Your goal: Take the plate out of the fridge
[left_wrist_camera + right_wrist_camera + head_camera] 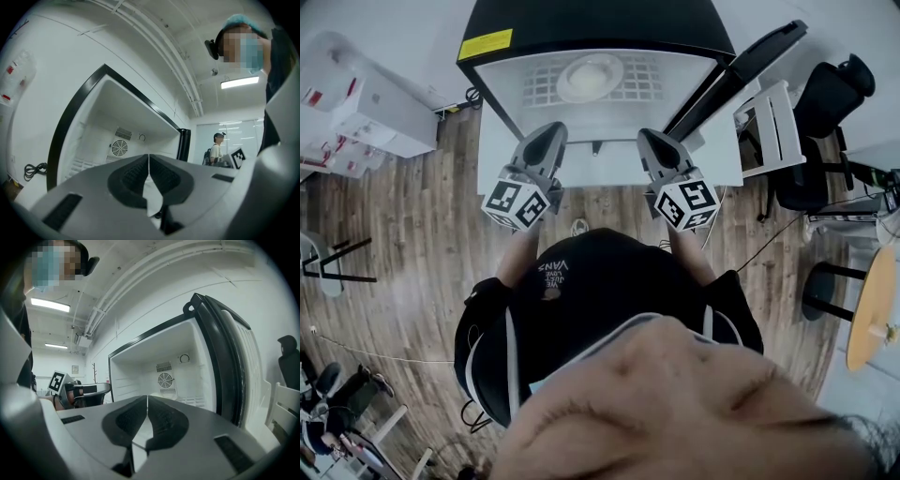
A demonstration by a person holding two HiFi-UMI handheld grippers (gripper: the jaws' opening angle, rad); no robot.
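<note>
The fridge (581, 28) stands open, its door (741, 70) swung out to the person's right. The plate (591, 77) is inside the fridge. It is white and round, and lies flat on the wire shelf (539, 89) near the middle of the compartment, well back from the front edge.

Left claw (549, 129): held level in front of the open compartment, pointing into it. The jaws are closed against each other, pad to pad, with nothing between them. The tips are short of the shelf and clear of the plate.

Right claw (649, 135): held level beside the left one, also pointing into the compartment. The jaws are fully closed and hold nothing. The tips are likewise apart from the plate.

The two claws are side by side with a gap between them, and the plate lies beyond that gap. A round fan grille (165, 379) is set in the rear wall of the fridge. The person stands on a wooden floor (412, 234) directly in front of the fridge.
</note>
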